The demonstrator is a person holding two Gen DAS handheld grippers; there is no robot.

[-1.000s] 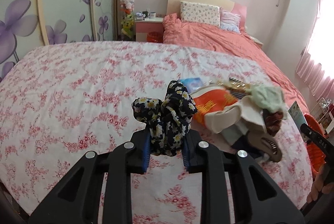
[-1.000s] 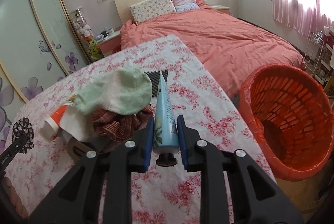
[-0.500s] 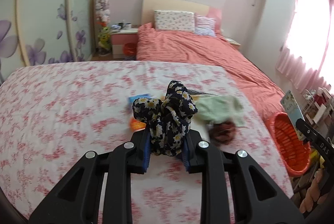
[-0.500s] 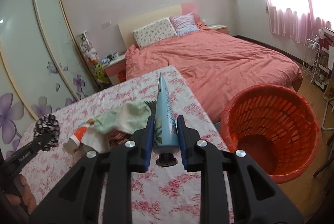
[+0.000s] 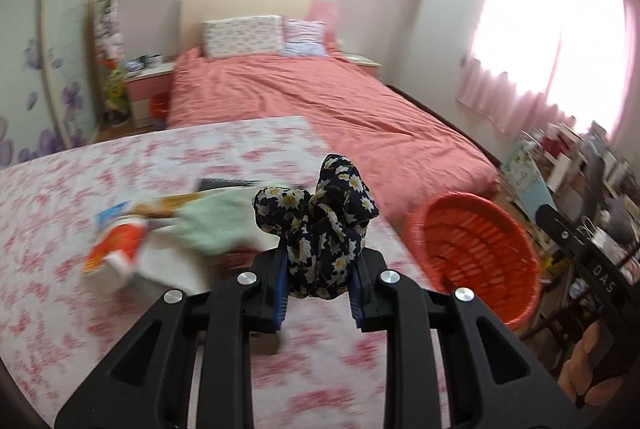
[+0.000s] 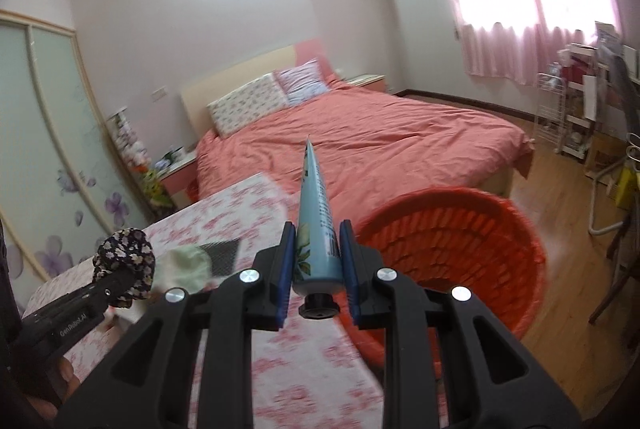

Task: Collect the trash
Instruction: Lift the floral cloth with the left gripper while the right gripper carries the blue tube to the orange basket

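My left gripper [image 5: 318,281] is shut on a black floral scrunchie [image 5: 320,217], held above the flowered table [image 5: 80,309]. It also shows at the left of the right wrist view [image 6: 124,265]. My right gripper [image 6: 316,265] is shut on a light blue tube [image 6: 316,221], cap toward the camera, near the table's right edge. The orange basket [image 6: 452,245] stands on the floor just right of the table; it also shows in the left wrist view [image 5: 476,249]. A pile with a green cloth [image 5: 212,225] and an orange-white tube [image 5: 116,249] lies on the table.
A bed with a coral cover [image 6: 360,149] stands beyond the table. A wire rack and chair [image 6: 580,133] stand at the right by the pink curtains. A wardrobe with purple flowers [image 6: 60,149] is at the left. Wooden floor [image 6: 580,269] surrounds the basket.
Both grippers have swung right with their loads. The basket now sits closer and more central in both views, and the pile has slid left.
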